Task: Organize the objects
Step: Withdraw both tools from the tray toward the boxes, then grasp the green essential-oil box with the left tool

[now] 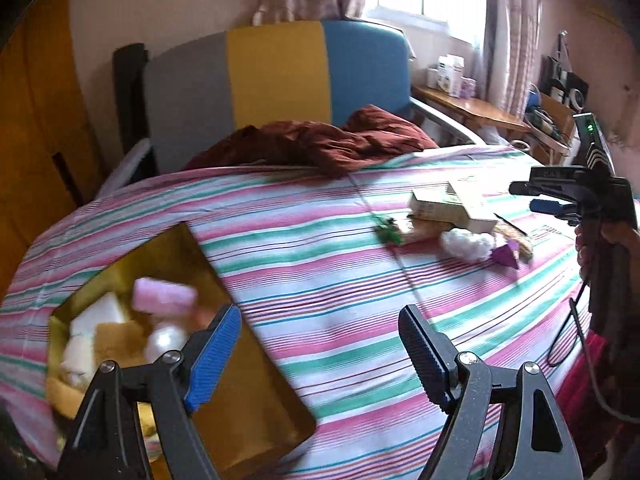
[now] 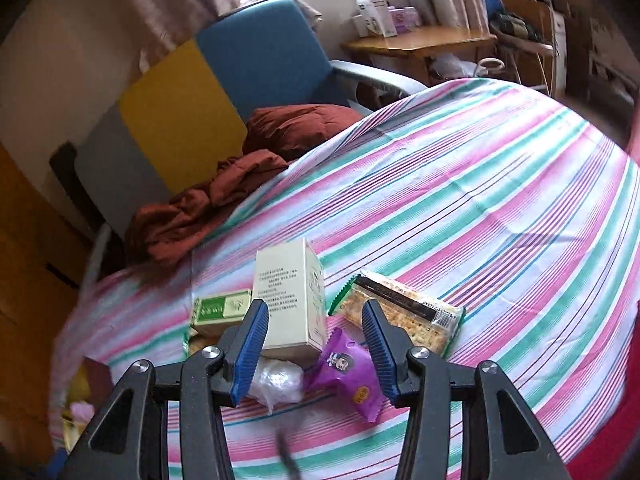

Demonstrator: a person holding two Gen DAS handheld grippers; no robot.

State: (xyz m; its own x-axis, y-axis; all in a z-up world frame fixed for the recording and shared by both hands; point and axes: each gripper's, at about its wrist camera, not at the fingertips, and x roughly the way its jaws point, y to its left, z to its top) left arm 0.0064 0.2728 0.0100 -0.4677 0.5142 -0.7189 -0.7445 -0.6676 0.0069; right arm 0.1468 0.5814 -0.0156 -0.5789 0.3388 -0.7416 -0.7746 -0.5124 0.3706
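The left gripper (image 1: 320, 344) is held spread and empty above the striped bed (image 1: 320, 248), beside the gold box (image 1: 256, 412) of collected items. The right gripper (image 2: 316, 344) is held partly spread, gripping nothing, over the purple packet (image 2: 346, 372), cream carton (image 2: 290, 300) and cracker pack (image 2: 404, 312) on the bed.

On the bed (image 2: 480, 184), the upright carton (image 2: 290, 300) stands behind the snack pouch (image 2: 346, 372), apparently touching.

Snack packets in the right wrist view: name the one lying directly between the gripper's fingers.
The purple packet, small and puffy. The long clear cracker pack lies farther off, mostly beyond the right gripper.
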